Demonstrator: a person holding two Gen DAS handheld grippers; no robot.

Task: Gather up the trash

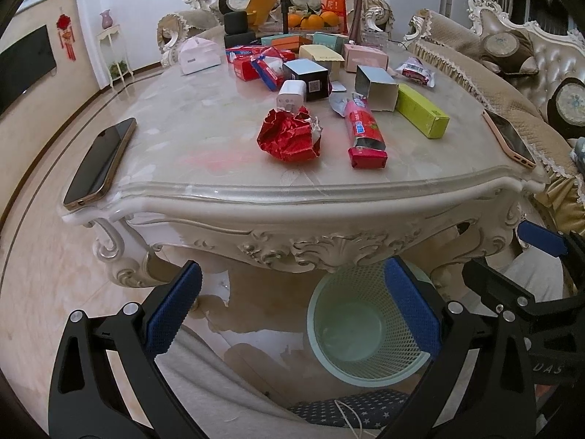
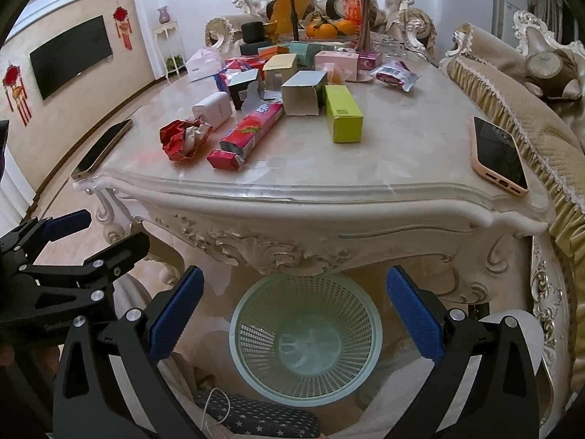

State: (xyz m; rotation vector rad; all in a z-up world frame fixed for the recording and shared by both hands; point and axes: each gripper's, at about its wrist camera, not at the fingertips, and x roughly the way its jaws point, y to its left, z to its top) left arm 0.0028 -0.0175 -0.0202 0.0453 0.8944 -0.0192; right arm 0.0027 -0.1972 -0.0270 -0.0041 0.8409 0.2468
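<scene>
A pale green mesh trash basket (image 1: pixel 360 333) stands on the floor below the table's front edge; it also shows in the right wrist view (image 2: pixel 305 336) and looks empty. On the marble table (image 1: pixel 204 146) lie a crumpled red foil wrapper (image 1: pixel 290 135) (image 2: pixel 181 139), a long pink-red snack pack (image 1: pixel 363 128) (image 2: pixel 248 133), a green box (image 1: pixel 422 109) (image 2: pixel 343 113), an open grey carton (image 1: pixel 376 87) (image 2: pixel 301 93) and several more boxes. My left gripper (image 1: pixel 292 303) is open and empty, below the table edge. My right gripper (image 2: pixel 294 307) is open and empty, above the basket.
A dark phone (image 1: pixel 100 161) lies at the table's left front corner and a pink-cased phone (image 1: pixel 510 139) (image 2: pixel 499 153) at the right. Oranges, a vase and a tripod stand at the back. A sofa (image 2: pixel 530 109) borders the right side. Star-patterned fabric (image 2: pixel 256 415) is below.
</scene>
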